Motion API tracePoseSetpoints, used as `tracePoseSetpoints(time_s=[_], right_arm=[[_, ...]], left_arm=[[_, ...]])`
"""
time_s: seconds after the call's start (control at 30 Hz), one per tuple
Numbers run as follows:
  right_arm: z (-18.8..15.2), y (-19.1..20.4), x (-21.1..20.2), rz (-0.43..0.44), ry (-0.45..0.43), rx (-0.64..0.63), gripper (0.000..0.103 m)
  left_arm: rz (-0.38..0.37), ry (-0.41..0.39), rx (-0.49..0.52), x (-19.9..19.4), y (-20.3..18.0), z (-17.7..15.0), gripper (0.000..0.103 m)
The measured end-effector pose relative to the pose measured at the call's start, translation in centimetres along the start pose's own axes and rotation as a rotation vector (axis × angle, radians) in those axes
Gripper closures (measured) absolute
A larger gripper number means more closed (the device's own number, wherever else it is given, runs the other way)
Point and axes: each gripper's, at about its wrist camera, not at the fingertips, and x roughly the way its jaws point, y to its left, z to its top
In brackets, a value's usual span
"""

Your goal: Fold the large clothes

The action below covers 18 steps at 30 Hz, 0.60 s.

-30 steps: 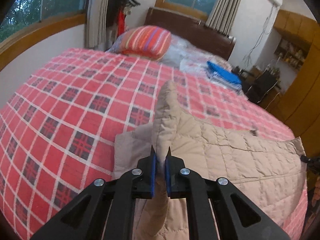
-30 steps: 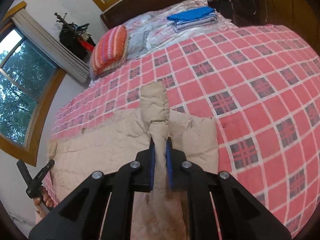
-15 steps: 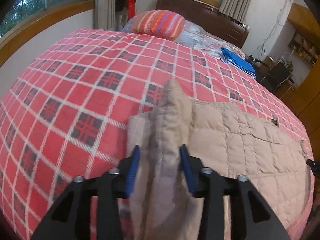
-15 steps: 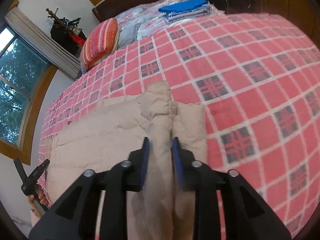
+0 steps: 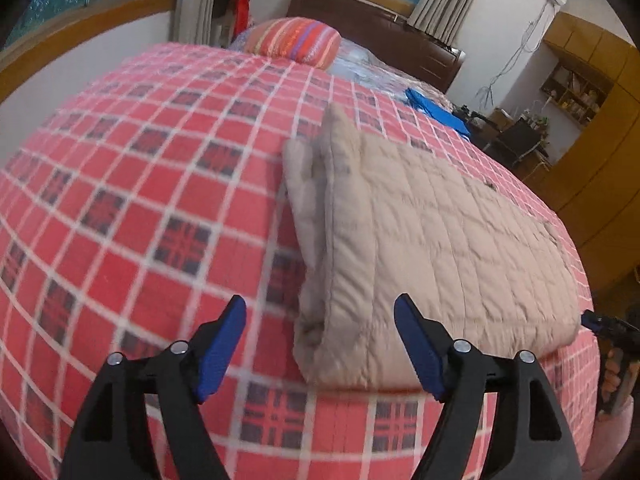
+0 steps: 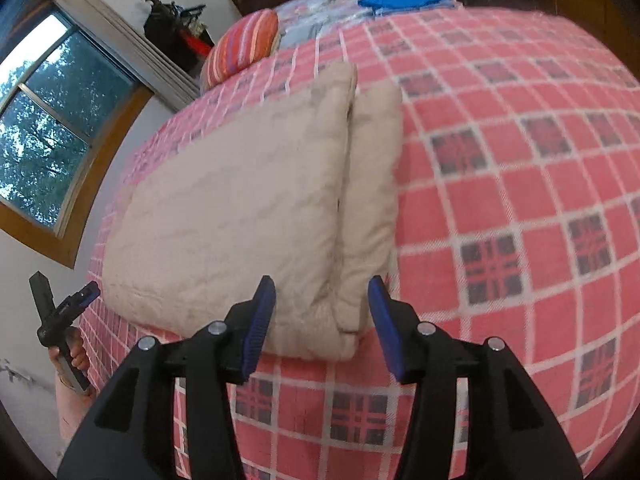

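Beige quilted garment (image 5: 420,240) lies folded on the plaid bedspread (image 5: 140,200); both grippers' jaws gape empty.

Loads of open plaid bedspread (image 5: 132,208) from 9 to 12 o'clock in the left wrist view, nothing sitting on it till the striped pillow (image 5: 294,40) up at 12. The folded beige quilted garment (image 5: 420,240) fills 12 to 3, so that side's blocked low down. Right wrist view is the mirror: garment (image 6: 240,208) at 10 to 12, clear bedspread (image 6: 520,184) from 1 to 4. Blue folded pile (image 6: 404,0) sits far off at 12 (well apart from everything). Both grippers hang wide, clear of the cloth.
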Motion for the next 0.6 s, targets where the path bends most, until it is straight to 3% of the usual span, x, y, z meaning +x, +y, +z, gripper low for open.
tracePoseSetpoints(time_s=[0.03, 0.1, 0.13, 0.17, 0.27, 0.47, 0.53, 0.57, 0.6], right_arm=[[-0.1, 0.1, 0.5, 0.012, 0.010, 0.005, 0.064], [-0.5, 0.5, 0.9, 0.023, 0.019, 0.004, 0.076], [-0.5, 0.8, 1.0, 0.014, 0.016, 0.000, 0.078], [-0.5, 1.0, 0.9, 0.006, 0.012, -0.008, 0.085], [-0.9, 1.6, 0.0, 0.011, -0.003, -0.031, 0.091], [-2.0, 1.1, 1.8, -0.059, 0.083, -0.031, 0.092], [-2.3, 1.3, 1.7, -0.068, 0.076, -0.050, 0.091], [-2.2, 1.5, 1.3, -0.055, 0.067, -0.055, 0.087], [-2.2, 1.7, 1.0, -0.044, 0.061, -0.056, 0.080]], left_arm=[[0.002, 0.006, 0.004, 0.2, -0.2, -0.3, 0.034], [-0.001, 0.026, 0.001, 0.7, -0.5, -0.5, 0.059], [-0.024, 0.041, -0.014, 1.0, -0.4, -0.5, 0.063], [-0.039, 0.052, -0.025, 1.2, -0.3, -0.4, 0.075], [-0.025, 0.059, -0.013, 1.4, -0.4, -0.1, 0.088], [-0.056, 0.096, -0.025, 2.6, 0.4, -0.3, 0.089], [-0.054, 0.090, -0.028, 2.3, 0.6, -0.2, 0.084], [-0.048, 0.086, -0.034, 2.1, 0.8, -0.2, 0.074], [-0.035, 0.079, -0.044, 1.8, 1.1, 0.0, 0.059]])
